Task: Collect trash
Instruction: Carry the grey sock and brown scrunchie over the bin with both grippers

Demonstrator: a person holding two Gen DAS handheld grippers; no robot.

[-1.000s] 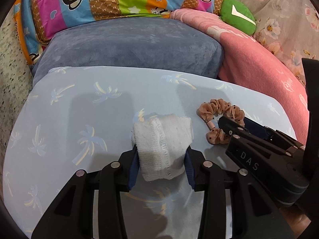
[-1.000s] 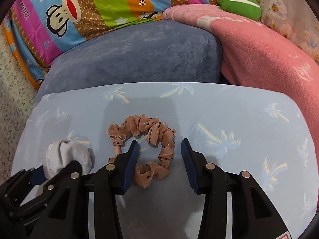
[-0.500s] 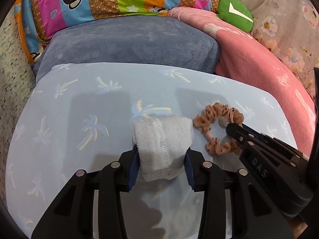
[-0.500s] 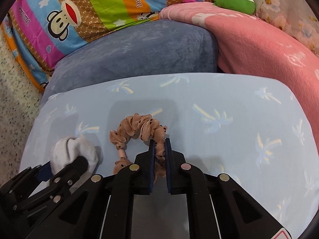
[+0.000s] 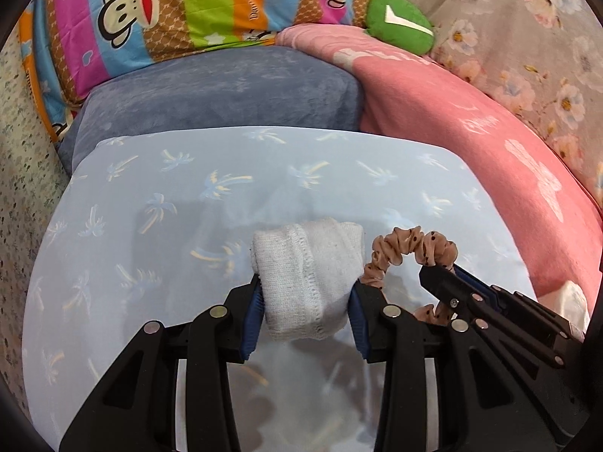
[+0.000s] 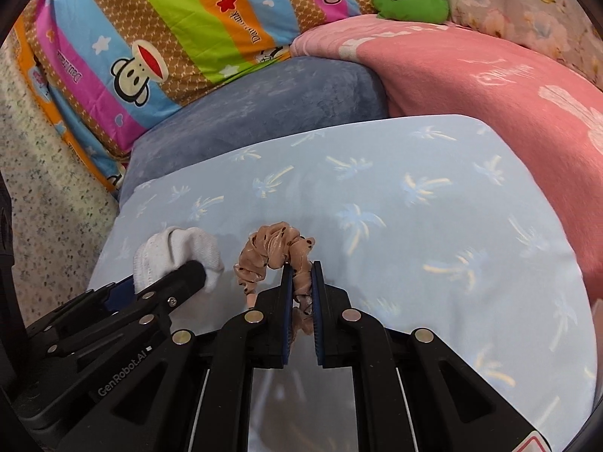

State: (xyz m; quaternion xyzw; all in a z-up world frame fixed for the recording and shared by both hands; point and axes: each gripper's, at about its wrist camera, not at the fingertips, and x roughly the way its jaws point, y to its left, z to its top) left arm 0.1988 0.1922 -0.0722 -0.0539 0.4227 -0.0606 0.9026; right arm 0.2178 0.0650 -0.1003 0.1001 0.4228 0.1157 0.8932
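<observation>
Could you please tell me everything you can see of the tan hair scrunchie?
The scrunchie is a ruffled loop of thin, slightly shiny tan fabric with small dark dots. The right tongs have just closed on one side of it; the rest arches up and left, drooping beside the white sock in the left tongs, above the pale blue palm-print pillow.

right claw (image 6: 301,282): closed onto scrunchie (image 6: 275,252), now pinched | scrunchie + sock (image 5: 305,278): both lifted off pillow (image 5: 150,226) | views shifted
</observation>
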